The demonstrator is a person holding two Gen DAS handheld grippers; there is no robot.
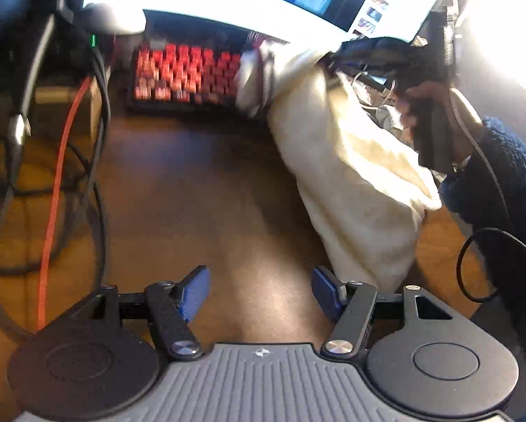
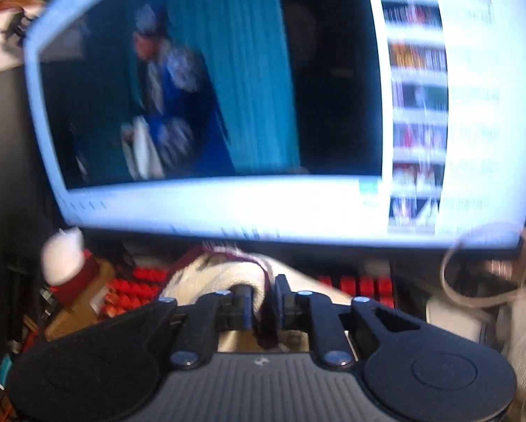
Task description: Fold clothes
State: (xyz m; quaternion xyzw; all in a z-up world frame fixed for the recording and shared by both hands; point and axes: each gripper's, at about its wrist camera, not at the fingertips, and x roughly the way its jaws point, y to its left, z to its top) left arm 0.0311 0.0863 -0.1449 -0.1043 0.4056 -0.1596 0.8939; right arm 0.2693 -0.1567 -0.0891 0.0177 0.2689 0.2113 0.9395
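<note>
We judged the folding barely begun: the cream garment hung lifted and bunched over the right side of the wooden desk, its lower end trailing near the desk surface, no flat fold visible anywhere. Spreading, squaring and every fold looked left to do.

Counts, largest first:
- 1 monitor, lit, behind everything.
- 1 wooden desk.
- 1 cream garment with a dark red trim at its upper edge; no 2nd garment that we could make out.
- 1 red-lit keyboard, partly under the cloth's upper end.
- 1 orange cable among several dark ones at left, too tangled to count.

Tongs, 2:
- Right gripper: jaws narrow, pinching the garment's trimmed edge, raised in front of the monitor.
- Left gripper: jaws wide, nothing between them, low over bare desk, just beside the garment's hanging end.
</note>
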